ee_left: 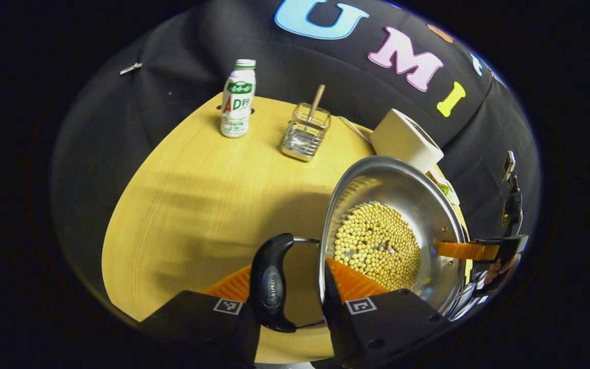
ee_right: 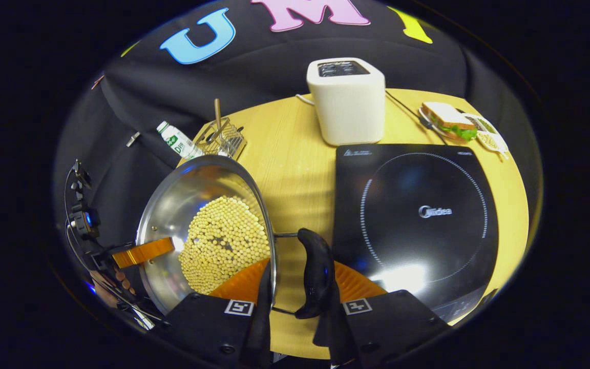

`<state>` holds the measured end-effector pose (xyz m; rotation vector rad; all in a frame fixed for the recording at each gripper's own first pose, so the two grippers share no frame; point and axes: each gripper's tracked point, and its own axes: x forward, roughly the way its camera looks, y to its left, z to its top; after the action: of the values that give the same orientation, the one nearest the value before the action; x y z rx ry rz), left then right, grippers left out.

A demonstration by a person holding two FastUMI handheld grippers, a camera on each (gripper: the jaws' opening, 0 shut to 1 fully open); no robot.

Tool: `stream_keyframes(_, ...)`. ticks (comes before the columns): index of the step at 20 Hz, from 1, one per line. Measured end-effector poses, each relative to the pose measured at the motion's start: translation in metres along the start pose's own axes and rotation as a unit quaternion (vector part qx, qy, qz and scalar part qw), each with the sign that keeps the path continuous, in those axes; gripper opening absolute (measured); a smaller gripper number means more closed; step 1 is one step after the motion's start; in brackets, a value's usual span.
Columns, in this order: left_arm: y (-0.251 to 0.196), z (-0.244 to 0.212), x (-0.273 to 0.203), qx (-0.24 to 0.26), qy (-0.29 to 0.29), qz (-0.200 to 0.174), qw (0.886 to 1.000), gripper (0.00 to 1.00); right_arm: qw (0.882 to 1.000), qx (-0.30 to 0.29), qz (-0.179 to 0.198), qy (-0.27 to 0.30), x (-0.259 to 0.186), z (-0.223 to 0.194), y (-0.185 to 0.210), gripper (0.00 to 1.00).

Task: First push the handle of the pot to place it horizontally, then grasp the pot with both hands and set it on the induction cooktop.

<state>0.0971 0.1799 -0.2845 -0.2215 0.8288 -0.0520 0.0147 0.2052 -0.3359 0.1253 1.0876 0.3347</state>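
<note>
Now the pot (ee_right: pixel 208 225) of beans hangs just beside the induction cooktop (ee_right: pixel 418 220), with the left gripper (ee_left: pixel 287 287) closed on one black handle (ee_left: pixel 272 282) and the right gripper (ee_right: pixel 295 287) closed on the other handle (ee_right: pixel 316 274), so both sides stay level for the move.

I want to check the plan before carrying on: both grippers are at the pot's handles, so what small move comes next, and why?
Probably shift the pot sideways toward the cooktop, keeping it level. The left gripper and right gripper each appear to clamp a handle and the rim. The cooktop lies bare just beside the pot, and loose beans could roll if it tilts.
</note>
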Motion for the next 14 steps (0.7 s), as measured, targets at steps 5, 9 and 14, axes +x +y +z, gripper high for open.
stream_keyframes(5,-0.069,0.011,0.004,0.019,0.0,-0.009,1.0,0.58,1.0,0.015,-0.007,-0.017,-0.029,0.019,-0.053,0.48)
stream_keyframes(9,-0.127,0.017,0.021,0.033,0.0,-0.019,0.999,0.59,0.999,0.033,-0.016,-0.03,-0.053,0.033,-0.107,0.48)
stream_keyframes(14,-0.194,0.012,0.049,0.045,0.014,-0.028,0.999,0.58,0.998,0.051,-0.027,-0.034,-0.065,0.043,-0.174,0.48)
